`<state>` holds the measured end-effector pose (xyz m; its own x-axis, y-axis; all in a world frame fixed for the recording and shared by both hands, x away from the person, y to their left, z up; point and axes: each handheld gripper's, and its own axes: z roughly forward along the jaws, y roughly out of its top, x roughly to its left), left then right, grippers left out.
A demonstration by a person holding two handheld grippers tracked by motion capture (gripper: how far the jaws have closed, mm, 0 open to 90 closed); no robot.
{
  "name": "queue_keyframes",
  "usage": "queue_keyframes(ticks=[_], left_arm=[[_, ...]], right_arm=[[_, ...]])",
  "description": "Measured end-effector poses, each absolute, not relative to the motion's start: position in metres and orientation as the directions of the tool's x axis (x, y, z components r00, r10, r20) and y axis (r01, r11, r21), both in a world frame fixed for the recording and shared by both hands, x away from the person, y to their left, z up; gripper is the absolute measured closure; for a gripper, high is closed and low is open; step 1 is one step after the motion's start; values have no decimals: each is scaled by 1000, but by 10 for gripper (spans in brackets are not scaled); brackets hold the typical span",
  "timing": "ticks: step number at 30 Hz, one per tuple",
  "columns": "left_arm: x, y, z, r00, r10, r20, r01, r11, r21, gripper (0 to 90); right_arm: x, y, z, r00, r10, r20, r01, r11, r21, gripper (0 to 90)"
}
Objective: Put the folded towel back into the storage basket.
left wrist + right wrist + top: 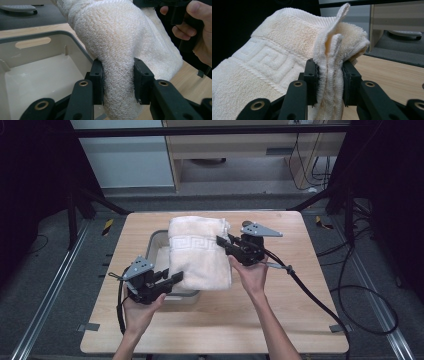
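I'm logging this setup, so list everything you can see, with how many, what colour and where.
towel: one, cream, folded, held up over the bin between both grippers
bin: one, light grey plastic, on the table under the towel's left part
table: one, light wood, centre of the floor
cables: several, black, on the floor at right
left gripper: one, black, shut on the towel's near left edge
right gripper: one, black, shut on the towel's right edge
hands: two, one on each gripper

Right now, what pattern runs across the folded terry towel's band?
A raised Greek-key meander on the cream folded terry towel, clearest in the right gripper view.
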<state>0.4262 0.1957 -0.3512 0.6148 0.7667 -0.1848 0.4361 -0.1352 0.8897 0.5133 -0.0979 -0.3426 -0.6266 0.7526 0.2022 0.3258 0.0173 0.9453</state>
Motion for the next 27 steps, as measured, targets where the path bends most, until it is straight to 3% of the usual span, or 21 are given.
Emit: queue_keyframes(ticks=[27], left_arm=[[440, 245, -352, 542, 812, -218, 481, -87, 872, 651]], right_arm=[[537, -41, -345, -639, 743, 197, 337, 41, 941, 704]])
